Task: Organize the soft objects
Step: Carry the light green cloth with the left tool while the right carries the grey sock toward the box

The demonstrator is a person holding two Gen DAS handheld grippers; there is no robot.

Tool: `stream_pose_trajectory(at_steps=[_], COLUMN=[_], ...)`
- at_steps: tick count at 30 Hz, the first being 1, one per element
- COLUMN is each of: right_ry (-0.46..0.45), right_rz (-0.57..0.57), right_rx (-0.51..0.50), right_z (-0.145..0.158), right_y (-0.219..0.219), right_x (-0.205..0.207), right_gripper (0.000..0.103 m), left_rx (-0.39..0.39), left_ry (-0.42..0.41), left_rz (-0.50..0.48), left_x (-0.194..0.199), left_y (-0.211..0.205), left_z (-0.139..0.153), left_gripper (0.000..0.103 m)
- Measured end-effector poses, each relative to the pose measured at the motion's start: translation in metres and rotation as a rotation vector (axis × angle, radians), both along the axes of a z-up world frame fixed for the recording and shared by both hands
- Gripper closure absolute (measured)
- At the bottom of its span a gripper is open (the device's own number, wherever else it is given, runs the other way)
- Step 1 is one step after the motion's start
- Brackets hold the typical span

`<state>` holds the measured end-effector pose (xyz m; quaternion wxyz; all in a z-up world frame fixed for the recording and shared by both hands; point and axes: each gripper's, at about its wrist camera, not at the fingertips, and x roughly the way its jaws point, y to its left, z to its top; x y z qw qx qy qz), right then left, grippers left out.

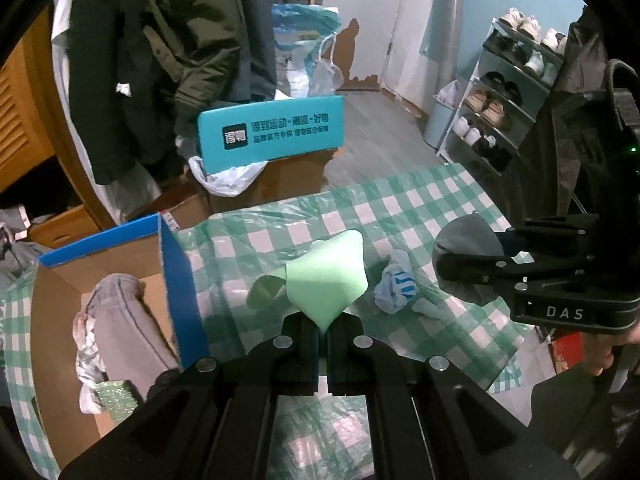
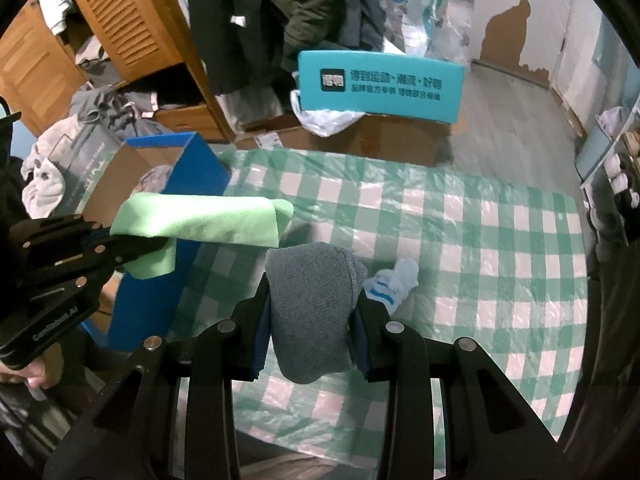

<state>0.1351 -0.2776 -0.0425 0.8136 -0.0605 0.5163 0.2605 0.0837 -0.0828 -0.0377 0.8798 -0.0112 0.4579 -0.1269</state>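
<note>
My left gripper (image 1: 323, 330) is shut on a light green cloth (image 1: 328, 276) and holds it above the checked table, right of the blue cardboard box (image 1: 176, 276). The cloth also shows in the right wrist view (image 2: 200, 216), next to the box (image 2: 192, 168). My right gripper (image 2: 312, 320) is shut on a grey knitted item (image 2: 312, 304), held above the table; it shows at the right of the left wrist view (image 1: 468, 240). A white and blue sock (image 1: 396, 284) lies crumpled on the table (image 2: 394, 280) between both grippers.
The box holds grey trousers (image 1: 120, 320) and a glittery green item (image 1: 116, 394). The green-checked tablecloth (image 2: 480, 240) covers the table. Beyond it stand a teal box (image 1: 272, 136), hanging coats (image 1: 168, 60), a shoe rack (image 1: 508, 92) and a wooden wardrobe (image 2: 120, 32).
</note>
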Motion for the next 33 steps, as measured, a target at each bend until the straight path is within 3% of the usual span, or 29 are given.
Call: stream_pose_trajectory(at_steps=[17, 33], right_ry=[-0.035, -0.032], right_rz=[0.082, 0.169], right_rx=[0.023, 0.011], right_z=[0.022, 0.024], right_y=[0.048, 0.108], right_x=[-0.006, -0.012], right_gripper=[0.070, 0.070], left_rx=[0.018, -0.005], left_ry=[-0.037, -0.043], left_rz=[0.065, 0.161], left_x=[-0.015, -0.033], left_y=[0.037, 0.092], left_z=[0.018, 0.024], left_gripper=[0.101, 0.101])
